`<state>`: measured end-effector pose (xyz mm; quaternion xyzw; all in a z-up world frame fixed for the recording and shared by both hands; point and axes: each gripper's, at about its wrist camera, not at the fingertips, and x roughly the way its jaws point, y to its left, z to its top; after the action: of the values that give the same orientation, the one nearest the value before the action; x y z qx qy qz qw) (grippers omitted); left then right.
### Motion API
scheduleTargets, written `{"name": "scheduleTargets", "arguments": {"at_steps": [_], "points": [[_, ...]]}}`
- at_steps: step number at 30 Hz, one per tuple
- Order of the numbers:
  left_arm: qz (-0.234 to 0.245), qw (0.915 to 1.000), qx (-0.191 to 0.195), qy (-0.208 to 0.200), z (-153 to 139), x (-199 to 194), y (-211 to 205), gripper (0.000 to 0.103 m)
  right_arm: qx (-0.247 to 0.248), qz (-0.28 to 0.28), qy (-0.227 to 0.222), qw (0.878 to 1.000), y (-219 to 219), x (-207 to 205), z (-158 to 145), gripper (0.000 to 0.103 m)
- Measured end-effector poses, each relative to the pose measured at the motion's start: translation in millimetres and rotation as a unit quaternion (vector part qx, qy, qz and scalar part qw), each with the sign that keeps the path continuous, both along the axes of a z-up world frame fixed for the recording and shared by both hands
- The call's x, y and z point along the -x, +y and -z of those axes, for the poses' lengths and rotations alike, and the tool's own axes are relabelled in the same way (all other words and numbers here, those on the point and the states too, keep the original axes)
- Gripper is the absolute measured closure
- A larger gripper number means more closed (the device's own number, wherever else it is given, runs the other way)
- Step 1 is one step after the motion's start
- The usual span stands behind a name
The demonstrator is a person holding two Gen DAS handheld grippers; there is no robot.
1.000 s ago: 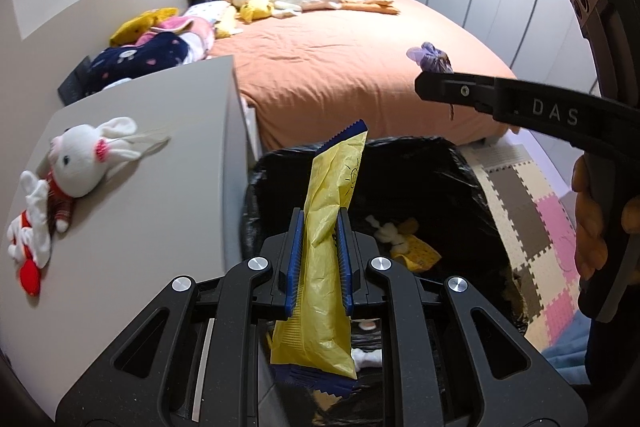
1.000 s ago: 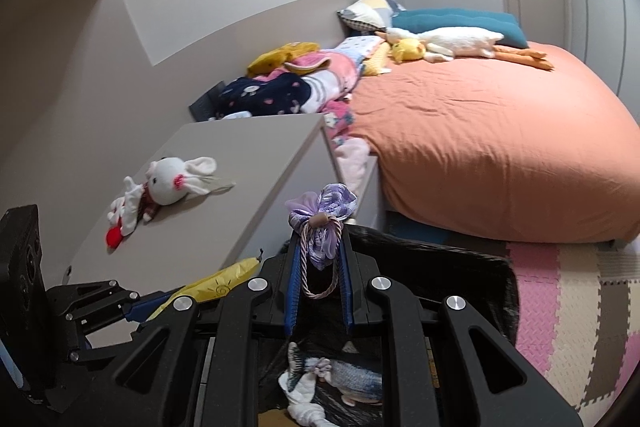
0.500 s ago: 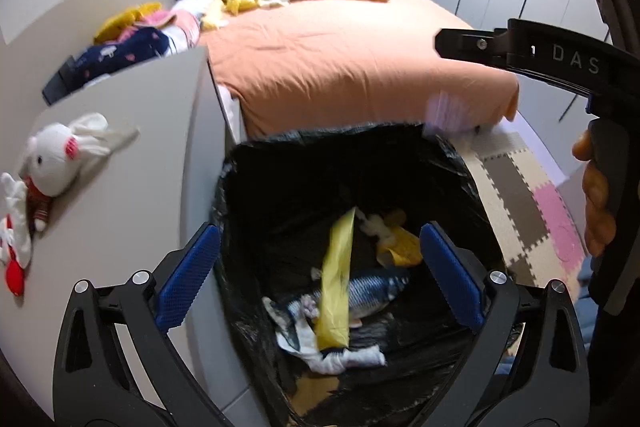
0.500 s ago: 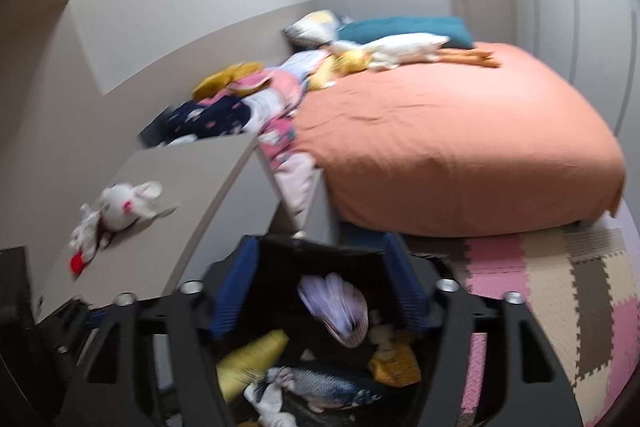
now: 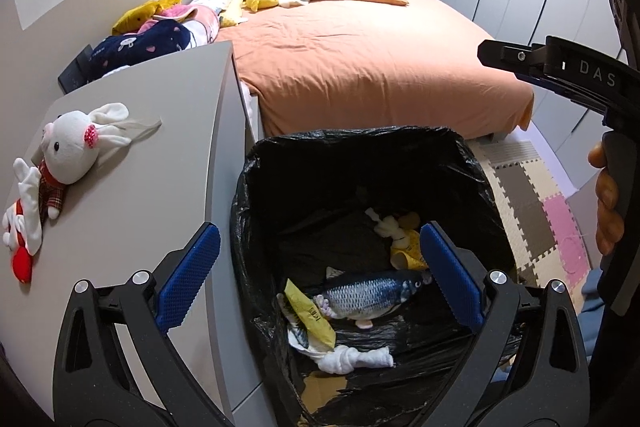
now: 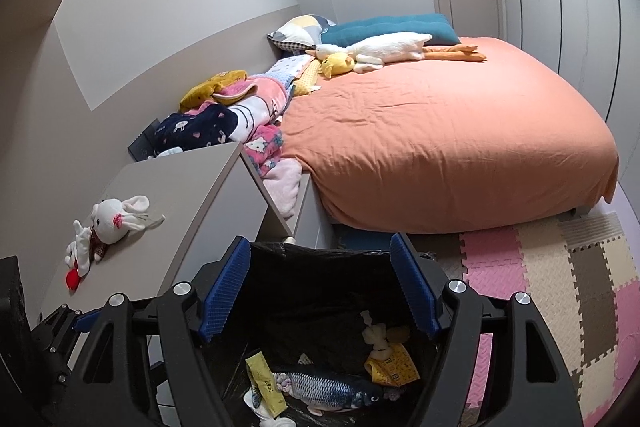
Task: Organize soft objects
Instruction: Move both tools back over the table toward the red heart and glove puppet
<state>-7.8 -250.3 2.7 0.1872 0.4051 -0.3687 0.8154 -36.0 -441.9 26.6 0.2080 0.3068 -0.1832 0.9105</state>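
Tongs on both hands hang spread and empty over the black plastic-lined bin (image 5: 472,163): left tongs (image 5: 316,277), right tongs (image 6: 318,289), both jaw pairs just opened. Inside lie a grey plush fish (image 5: 372,297) and yellow snack packet (image 5: 310,315). A white plush rabbit (image 5: 68,151) rests on the grey surface (image 5: 152,163) beside the bin

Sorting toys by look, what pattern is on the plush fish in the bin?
Blue-grey scales with a pale belly on the plush fish, clearest in the left wrist view.
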Motion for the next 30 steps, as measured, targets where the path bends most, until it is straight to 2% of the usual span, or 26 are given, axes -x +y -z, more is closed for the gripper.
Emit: {"name": "scheduleTargets", "arguments": {"at_steps": [11, 30], "points": [[-0.018, 0.9998, 0.000, 0.005, 3, -10, 14, 0.006, 0.003, -0.019, 0.009, 1.000, 14, -17, 3, 0.030], [-0.076, 0.9970, -0.006, 0.013, 9, -42, 69, 0.006, 0.003, -0.075, 0.025, 0.997, 63, -66, 13, 0.030]]}}
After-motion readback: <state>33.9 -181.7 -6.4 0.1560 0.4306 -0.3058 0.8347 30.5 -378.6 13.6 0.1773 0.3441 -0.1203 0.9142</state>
